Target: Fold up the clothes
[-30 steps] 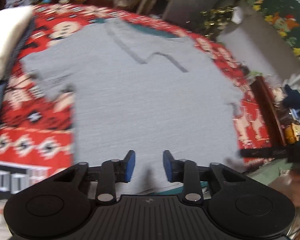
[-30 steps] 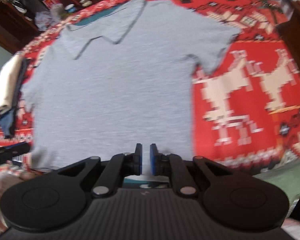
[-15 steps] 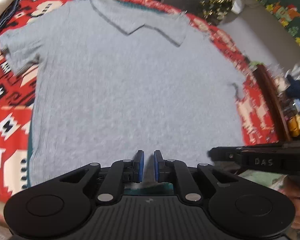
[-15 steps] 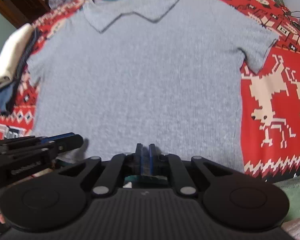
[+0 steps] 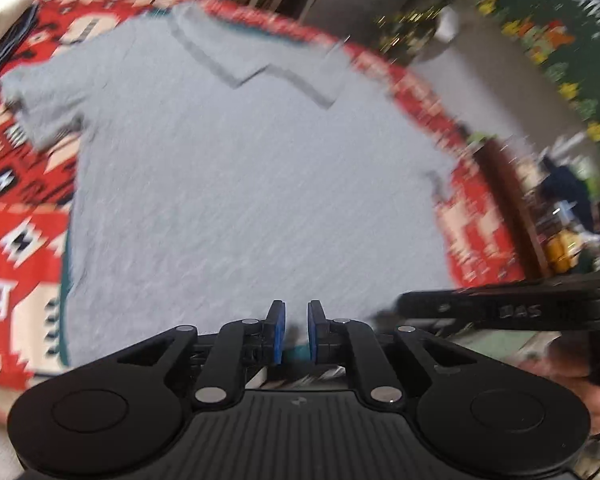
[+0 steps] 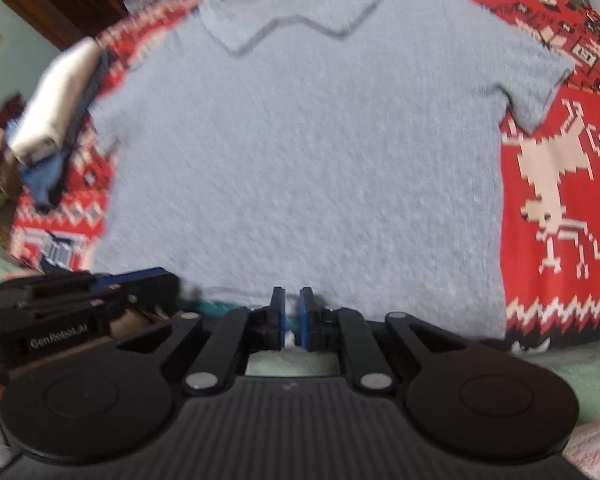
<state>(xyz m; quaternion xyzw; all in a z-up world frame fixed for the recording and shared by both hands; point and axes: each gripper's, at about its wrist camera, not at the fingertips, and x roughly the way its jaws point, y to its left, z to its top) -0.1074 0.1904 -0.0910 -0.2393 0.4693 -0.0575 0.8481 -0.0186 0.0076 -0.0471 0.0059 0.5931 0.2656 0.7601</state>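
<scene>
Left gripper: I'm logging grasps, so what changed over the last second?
The left gripper closed from open onto the near hem of the grey polo shirt and came in beside the right gripper, which stayed pinched on the same hem. The shirt stayed flat on the red patterned blanket.

A grey short-sleeved polo shirt (image 5: 252, 184) (image 6: 304, 152) lies spread flat and unfolded on a red patterned blanket, its collar at the far end with a darker edge line, both sleeves stretched out to the sides. Its bottom hem lies at the near edge. The knit looks finely ribbed, though blur hides detail.
</scene>
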